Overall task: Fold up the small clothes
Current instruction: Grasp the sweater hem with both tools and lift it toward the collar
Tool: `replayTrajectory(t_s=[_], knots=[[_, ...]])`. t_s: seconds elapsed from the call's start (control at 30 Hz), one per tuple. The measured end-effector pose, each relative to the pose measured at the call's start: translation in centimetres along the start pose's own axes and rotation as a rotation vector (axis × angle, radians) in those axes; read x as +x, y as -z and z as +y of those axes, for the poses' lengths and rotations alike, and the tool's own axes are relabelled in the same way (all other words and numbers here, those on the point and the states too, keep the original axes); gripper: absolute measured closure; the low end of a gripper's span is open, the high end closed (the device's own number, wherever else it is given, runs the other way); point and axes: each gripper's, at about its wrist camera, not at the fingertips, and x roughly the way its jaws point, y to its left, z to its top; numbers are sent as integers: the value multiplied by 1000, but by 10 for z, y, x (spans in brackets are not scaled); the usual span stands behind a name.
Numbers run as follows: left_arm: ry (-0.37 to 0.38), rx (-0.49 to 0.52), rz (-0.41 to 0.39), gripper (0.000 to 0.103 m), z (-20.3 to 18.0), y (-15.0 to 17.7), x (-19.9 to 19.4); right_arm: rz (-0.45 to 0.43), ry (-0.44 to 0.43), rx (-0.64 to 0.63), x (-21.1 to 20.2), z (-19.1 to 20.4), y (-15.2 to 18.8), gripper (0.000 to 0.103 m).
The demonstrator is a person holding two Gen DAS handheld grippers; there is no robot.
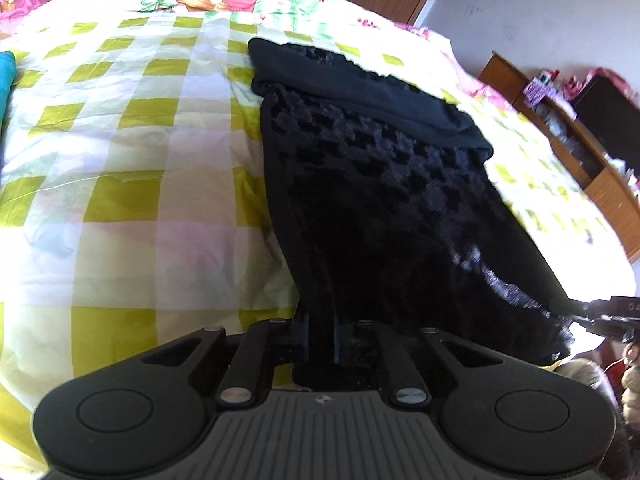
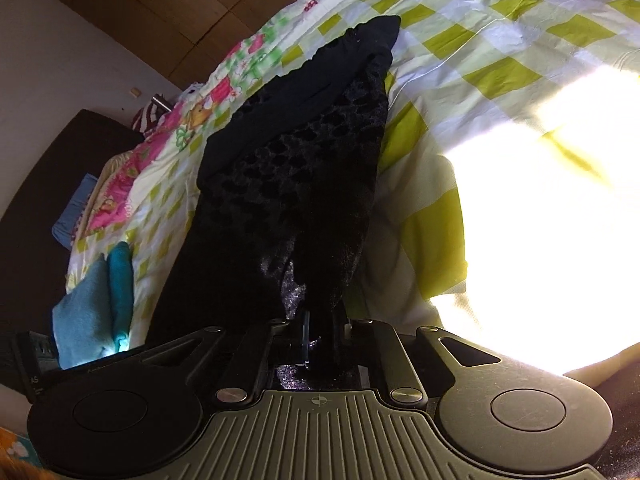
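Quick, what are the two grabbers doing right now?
Left gripper: closed, pinching the black garment.
Right gripper: closed on the same black garment.

The near hem of the black garment drops behind the left gripper, so how much cloth the jaws pinch is anyone's guess. Same deal at the right gripper, its fingertips are buried in dark folds. A sun patch blows out the bedspread in the right wrist view, pattern totally gone. The teal cloth is cut off by the frame edge. Clutter on the wooden shelf is too small to make out.
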Motion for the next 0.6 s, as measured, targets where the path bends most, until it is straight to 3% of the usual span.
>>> replayTrajectory(t_s=[0.17,0.33,0.5,0.6], knots=[[117,-35,-71,80,-12,-27,-22,-86,-193,116,-25,13,-18,92],[199,-70,-176,80,-13,-100,-13,-188,-309,145,-17,32,-84,92],[153,-82,-269,80,-2,-199,36,-304,-254,139,29,44,-181,92],[74,-112,-286,79,14,-252,91,-353,-150,198,84,35,-244,90]])
